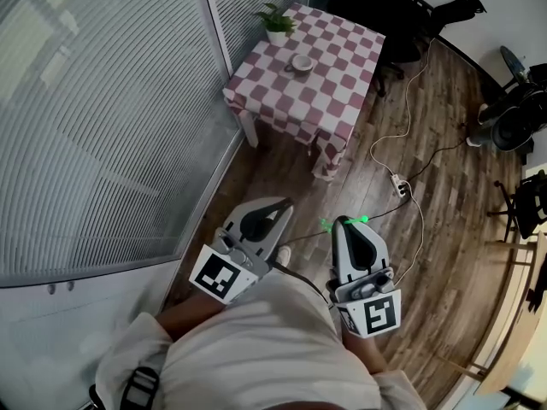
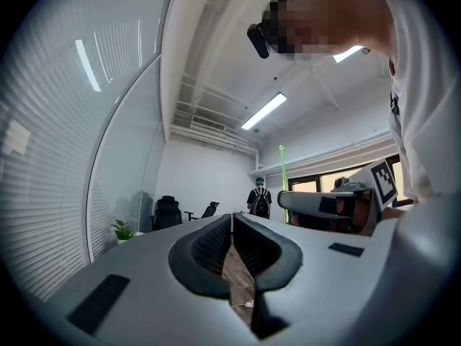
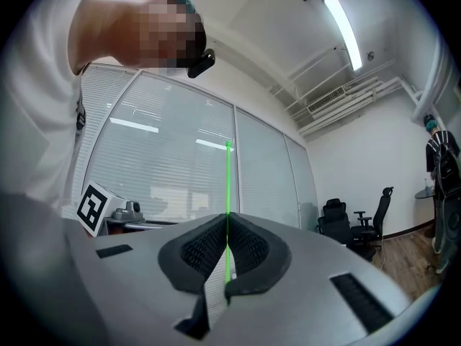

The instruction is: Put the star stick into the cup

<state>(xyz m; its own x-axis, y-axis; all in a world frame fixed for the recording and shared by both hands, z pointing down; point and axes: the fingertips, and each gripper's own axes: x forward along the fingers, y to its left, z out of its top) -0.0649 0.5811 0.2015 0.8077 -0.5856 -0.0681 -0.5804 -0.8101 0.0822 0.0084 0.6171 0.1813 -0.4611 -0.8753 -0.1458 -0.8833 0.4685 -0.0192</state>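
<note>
The left gripper carried a cube with a black-and-white square marker, and its jaws were closed together on nothing. Beside it, the right gripper pinched the green star stick, which stood upright. The cup stood well apart, on the checkered table.
</note>
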